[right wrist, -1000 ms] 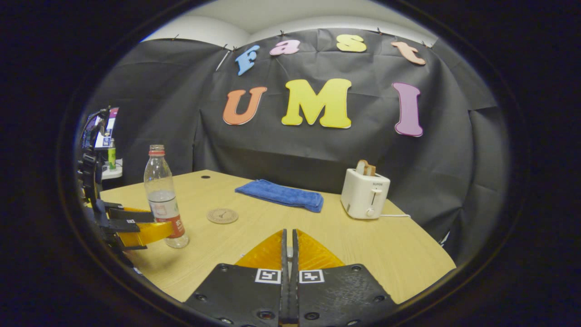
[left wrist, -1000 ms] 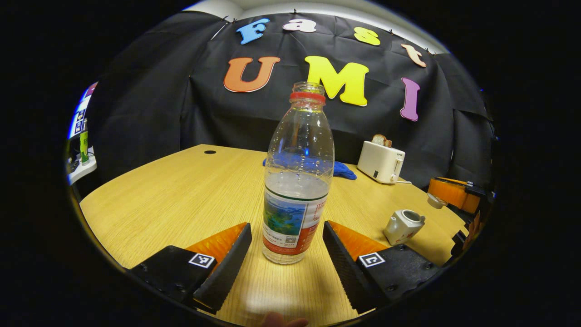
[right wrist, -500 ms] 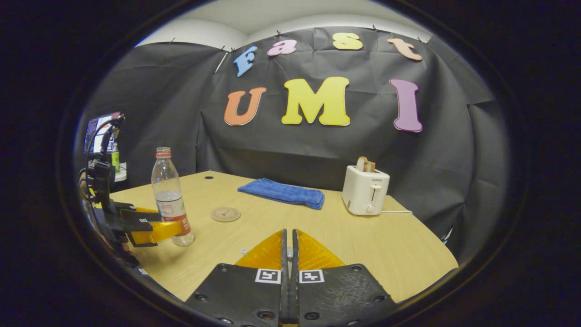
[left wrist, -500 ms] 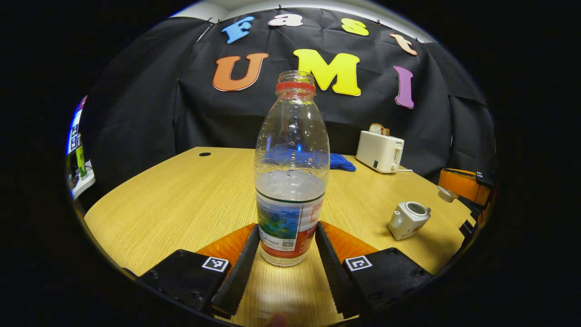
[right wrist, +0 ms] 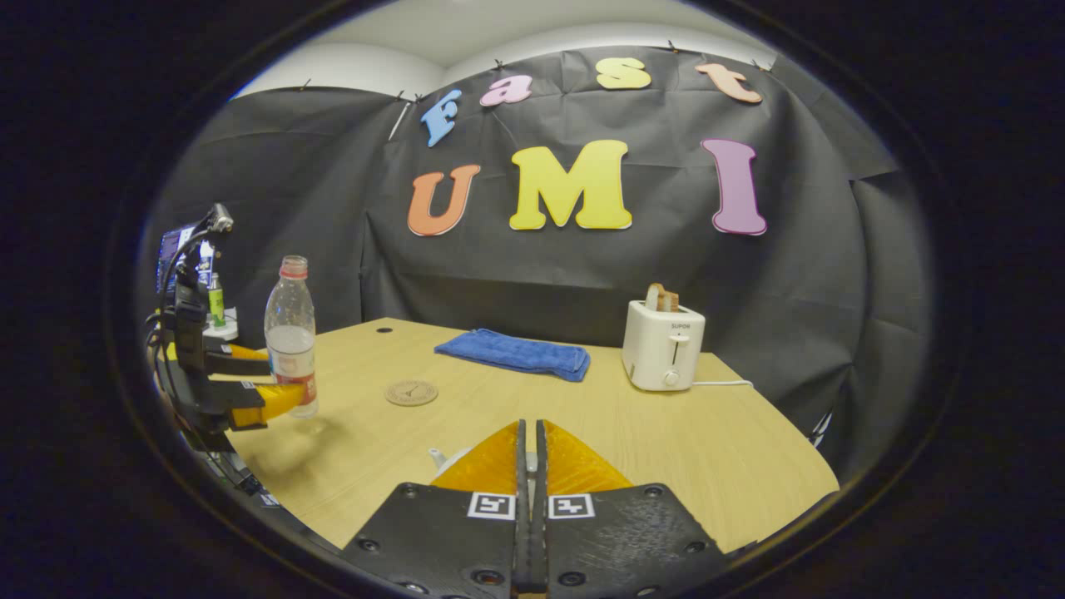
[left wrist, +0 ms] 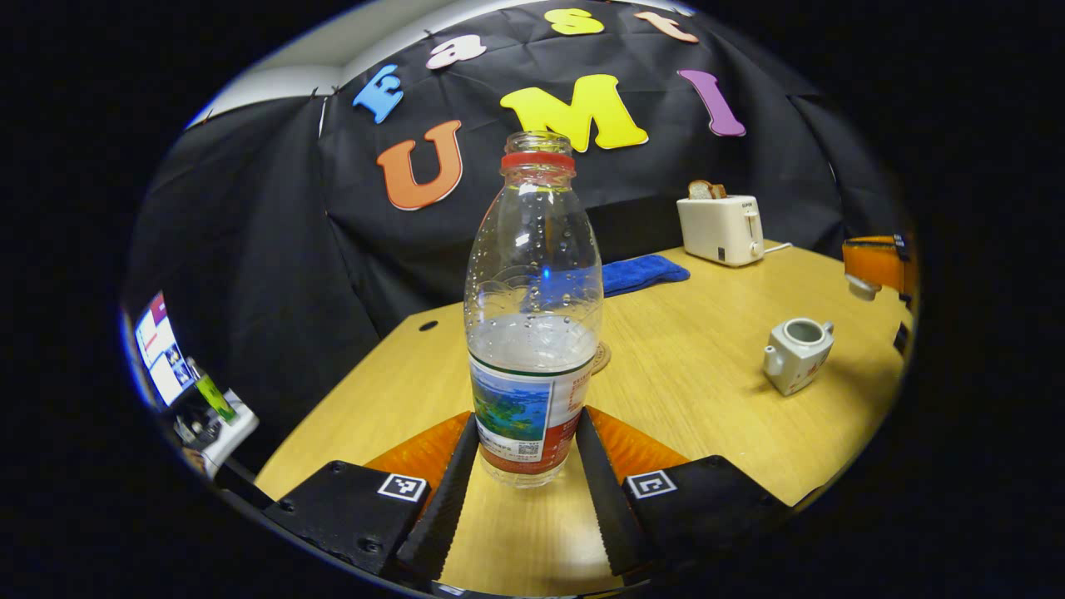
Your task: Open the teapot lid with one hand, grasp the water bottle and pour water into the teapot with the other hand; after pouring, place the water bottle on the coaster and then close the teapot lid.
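In the left gripper view, the water bottle (left wrist: 532, 333) is clamped low on its label between both fingers of the left gripper (left wrist: 524, 491); it is held upright, uncapped, roughly half filled, with its base raised clear of the wooden table (left wrist: 699, 399). The teapot (left wrist: 797, 355) is seen standing open on the table to the right, well apart from the bottle, with its lid (left wrist: 861, 287) held up above it at the view's right edge. An edge of the round coaster (left wrist: 601, 358) is seen just behind the bottle. In the right gripper view, the right gripper (right wrist: 530, 453) is seen with its fingers brought almost together; whether the lid is pinched between them cannot be told there. A blue cloth (right wrist: 514, 353) and a white toaster (right wrist: 663, 356) are placed near the back.
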`<state>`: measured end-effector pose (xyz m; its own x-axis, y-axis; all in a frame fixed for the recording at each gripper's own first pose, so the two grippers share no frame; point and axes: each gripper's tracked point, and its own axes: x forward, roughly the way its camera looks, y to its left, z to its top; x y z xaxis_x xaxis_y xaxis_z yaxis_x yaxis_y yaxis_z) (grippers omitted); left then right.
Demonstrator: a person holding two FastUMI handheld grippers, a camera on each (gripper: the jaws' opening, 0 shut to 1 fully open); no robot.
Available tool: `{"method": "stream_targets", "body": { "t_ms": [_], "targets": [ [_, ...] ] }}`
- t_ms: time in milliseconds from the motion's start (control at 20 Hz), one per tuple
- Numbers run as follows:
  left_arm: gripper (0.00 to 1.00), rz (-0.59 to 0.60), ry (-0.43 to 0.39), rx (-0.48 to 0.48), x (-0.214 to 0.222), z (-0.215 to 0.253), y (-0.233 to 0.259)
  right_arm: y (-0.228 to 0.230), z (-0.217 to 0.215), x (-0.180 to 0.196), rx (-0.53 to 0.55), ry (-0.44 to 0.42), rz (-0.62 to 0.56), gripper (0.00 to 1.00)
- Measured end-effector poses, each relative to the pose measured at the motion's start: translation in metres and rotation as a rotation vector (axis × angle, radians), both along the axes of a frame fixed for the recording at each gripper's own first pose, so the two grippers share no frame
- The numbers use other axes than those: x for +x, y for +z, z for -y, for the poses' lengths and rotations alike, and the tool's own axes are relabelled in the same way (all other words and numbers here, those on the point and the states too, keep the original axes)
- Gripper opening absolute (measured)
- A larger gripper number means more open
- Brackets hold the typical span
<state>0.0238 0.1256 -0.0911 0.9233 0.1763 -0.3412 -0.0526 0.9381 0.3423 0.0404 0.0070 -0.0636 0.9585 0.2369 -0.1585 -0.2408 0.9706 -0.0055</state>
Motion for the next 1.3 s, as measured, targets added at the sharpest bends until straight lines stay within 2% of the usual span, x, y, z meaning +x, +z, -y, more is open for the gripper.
{"method": "stream_targets", "body": {
  "t_ms": [250,450,900,950,1000,1050,1100,1150,1200,1250,1300],
  "targets": [
    [0.72,-0.006,0.011,0.436,0.003,-0.027,0.032,-0.005,0.021,-0.003,-0.011,-0.004,0.014,0.00],
    [0.72,-0.019,-0.037,0.645,0.008,-0.021,0.048,-0.014,0.036,-0.003,0.003,-0.015,0.000,0.00],
    [0.71,-0.034,-0.161,0.999,0.023,0.016,0.055,-0.027,0.056,-0.010,0.041,-0.028,-0.024,0.00],
    [0.76,-0.039,-0.177,1.025,0.024,0.020,0.053,-0.029,0.057,-0.010,0.037,-0.025,-0.027,0.00],
    [0.76,-0.040,-0.188,1.047,0.026,0.025,0.052,-0.031,0.059,-0.010,0.033,-0.025,-0.028,0.00],
    [0.71,-0.039,-0.193,1.062,0.027,0.030,0.054,-0.031,0.060,-0.009,0.032,-0.024,-0.028,0.00],
    [0.71,-0.039,-0.198,1.073,0.027,0.033,0.053,-0.031,0.062,-0.009,0.038,-0.022,-0.028,0.00],
    [0.75,-0.038,-0.202,1.089,0.028,0.036,0.054,-0.030,0.063,-0.010,0.044,-0.020,-0.025,0.00],
    [0.71,-0.037,-0.206,1.115,0.030,0.039,0.056,-0.030,0.063,-0.011,0.046,-0.019,-0.022,0.00],
    [0.71,-0.037,-0.211,1.136,0.033,0.041,0.058,-0.031,0.064,-0.011,0.047,-0.018,-0.018,0.00],
    [0.76,-0.038,-0.220,1.159,0.034,0.043,0.059,-0.032,0.064,-0.012,0.047,-0.015,-0.017,0.00]
  ]
}}
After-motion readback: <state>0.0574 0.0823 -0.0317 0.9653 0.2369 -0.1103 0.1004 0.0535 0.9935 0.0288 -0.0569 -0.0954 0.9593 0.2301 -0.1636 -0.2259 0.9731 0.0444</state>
